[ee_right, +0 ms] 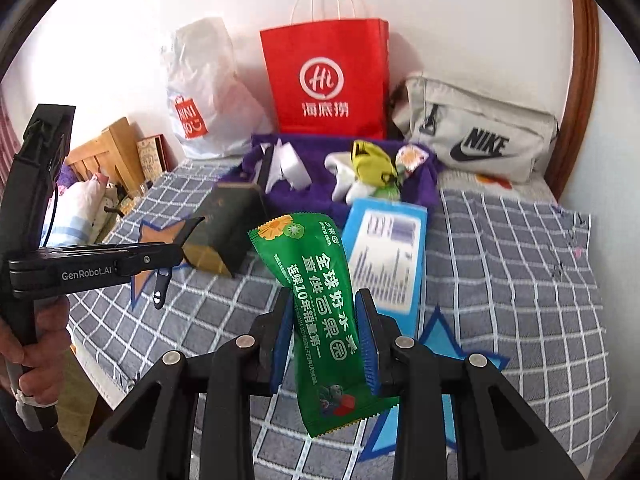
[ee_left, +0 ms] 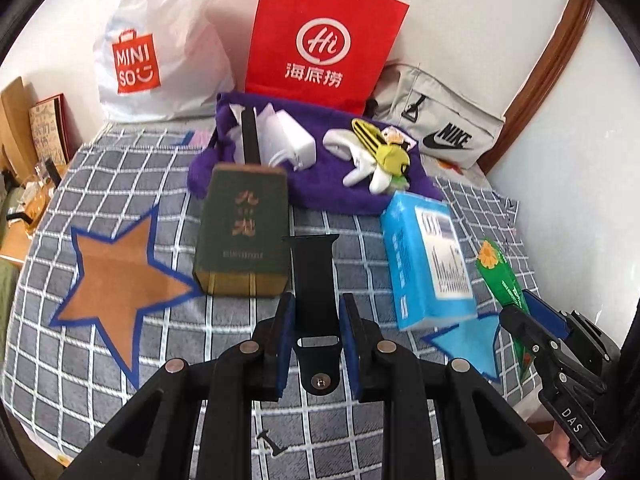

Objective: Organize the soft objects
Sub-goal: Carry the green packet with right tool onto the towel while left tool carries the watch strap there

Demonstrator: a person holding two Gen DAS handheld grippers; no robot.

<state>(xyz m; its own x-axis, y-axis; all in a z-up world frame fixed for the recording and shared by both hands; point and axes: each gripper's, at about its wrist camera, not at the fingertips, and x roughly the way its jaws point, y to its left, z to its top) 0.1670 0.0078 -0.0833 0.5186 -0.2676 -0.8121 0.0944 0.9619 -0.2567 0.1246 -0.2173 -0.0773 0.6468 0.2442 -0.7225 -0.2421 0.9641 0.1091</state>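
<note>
While gripped: one black strap [ee_left: 314, 280], one green packet [ee_right: 324, 300].

MINISO on white bag [ee_left: 160, 52], NIKE on grey pouch [ee_left: 444, 128], GenRobot.AI on tongs [ee_right: 160, 280].

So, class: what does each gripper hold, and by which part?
Left gripper: black strap, near its slotted end. Right gripper: green packet, across its lower middle.

Bright, even daylight fills both my wrist views; shadows stay soft, the fisheye bends everything toward black corners, and fine print smears slightly.
</note>
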